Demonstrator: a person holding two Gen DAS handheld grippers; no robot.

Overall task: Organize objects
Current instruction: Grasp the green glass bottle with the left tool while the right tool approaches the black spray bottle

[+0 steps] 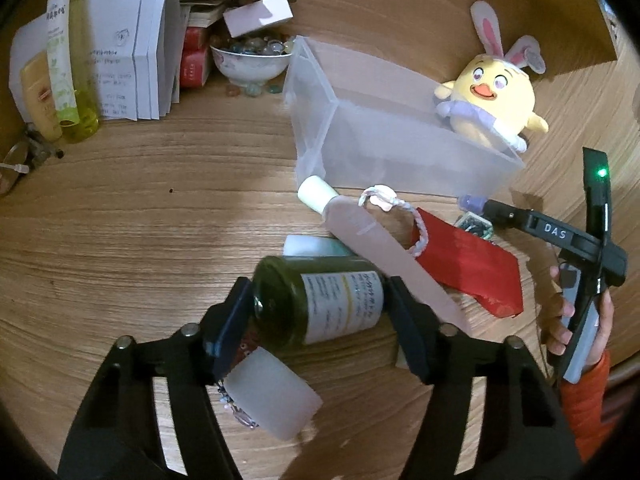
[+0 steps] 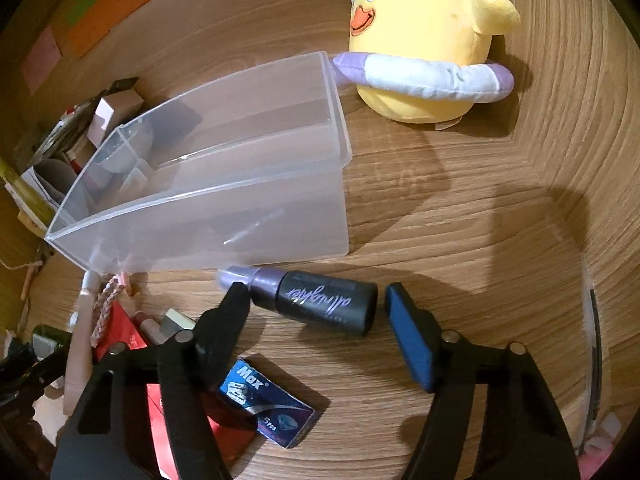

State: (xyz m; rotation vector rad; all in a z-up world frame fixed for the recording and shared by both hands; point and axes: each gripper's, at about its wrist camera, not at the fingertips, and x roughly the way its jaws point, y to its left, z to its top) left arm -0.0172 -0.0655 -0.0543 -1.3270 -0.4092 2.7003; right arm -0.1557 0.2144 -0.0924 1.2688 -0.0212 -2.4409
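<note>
While both claws are straddling bottles, left gripper point(image 1: 320, 312) squeezing the green bottle point(image 1: 316, 300), right gripper point(image 2: 316, 308) half-open around the dark bottle point(image 2: 320, 300), lifting into the far clear bin point(image 1: 400, 136) is coming next.

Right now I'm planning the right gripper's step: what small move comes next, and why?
Probably close the right gripper a bit more on the dark spray bottle: it lies between the fingers, the right pad still apart. Then lift toward the clear bin.

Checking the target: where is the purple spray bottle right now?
Right wrist view: the spray bottle lies on the table between the right gripper's fingers, just in front of the clear bin.
</note>
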